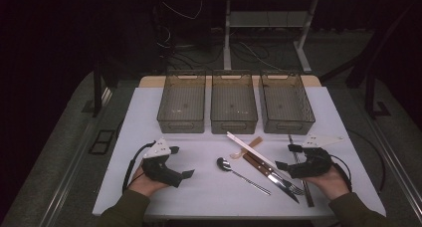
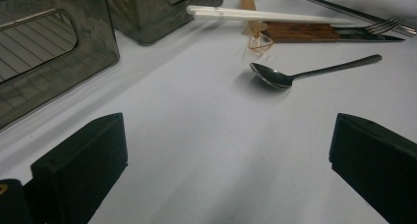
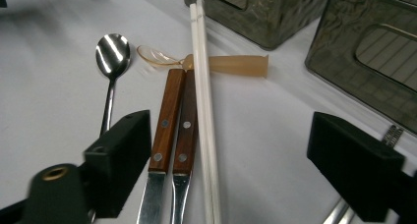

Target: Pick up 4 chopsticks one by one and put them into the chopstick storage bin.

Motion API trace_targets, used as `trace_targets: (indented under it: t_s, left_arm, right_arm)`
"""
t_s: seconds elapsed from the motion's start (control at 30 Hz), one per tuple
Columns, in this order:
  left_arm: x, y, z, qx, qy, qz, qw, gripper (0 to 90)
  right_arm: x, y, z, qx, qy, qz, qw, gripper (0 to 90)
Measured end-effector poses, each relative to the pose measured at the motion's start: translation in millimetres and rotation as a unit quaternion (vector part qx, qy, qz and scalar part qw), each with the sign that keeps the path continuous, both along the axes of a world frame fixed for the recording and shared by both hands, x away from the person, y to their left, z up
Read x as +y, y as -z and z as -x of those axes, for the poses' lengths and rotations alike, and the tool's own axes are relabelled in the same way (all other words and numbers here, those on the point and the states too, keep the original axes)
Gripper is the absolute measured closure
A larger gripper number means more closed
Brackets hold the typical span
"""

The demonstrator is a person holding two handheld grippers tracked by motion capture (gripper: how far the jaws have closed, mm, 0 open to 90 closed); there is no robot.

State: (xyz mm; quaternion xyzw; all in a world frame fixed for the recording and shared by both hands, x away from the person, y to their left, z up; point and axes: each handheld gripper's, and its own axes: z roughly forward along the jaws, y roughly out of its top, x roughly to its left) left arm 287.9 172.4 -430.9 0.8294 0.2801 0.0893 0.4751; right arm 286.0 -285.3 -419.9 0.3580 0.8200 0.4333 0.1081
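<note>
The right gripper (image 1: 284, 157), jaws wide and holding nothing, is hovering over the wooden-handled knife and fork (image 3: 173, 121) and white chopsticks (image 3: 204, 111) near the desk's front right edge; their long axes are running straight ahead between its jaws, while the left gripper (image 1: 181, 162) is waiting open, well apart

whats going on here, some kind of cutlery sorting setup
A person holds a gripper in each hand over a white table. The right gripper hovers open over the wooden-handled knife and fork and the white chopsticks, gripping nothing yet. The left gripper rests open on bare table, facing the metal spoon. An amber plastic spoon lies under the chopsticks. The three grey bins at the back look empty, so no piece has been put away yet.
</note>
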Motion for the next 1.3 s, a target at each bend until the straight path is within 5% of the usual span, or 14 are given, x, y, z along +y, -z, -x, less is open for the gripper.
trace_targets:
  t_s: [0.53,0.93,1.3]
  left_arm:
    - [0.2,1.3,0.4,0.002,-0.001,-0.002,1.0,0.2]
    - [-0.2,1.8,0.5,0.003,0.001,0.0,1.0,0.7]
    - [-0.3,2.0,0.5,0.003,0.001,0.001,1.0,1.1]
  right_arm:
    - [23.5,-2.1,-15.8,0.005,-0.042,0.003,0.9991,40.3]
    - [39.1,-0.2,-28.0,0.017,-0.054,0.003,0.9984,48.0]
    - [45.5,2.6,-41.1,0.029,-0.06,0.009,0.9977,64.7]
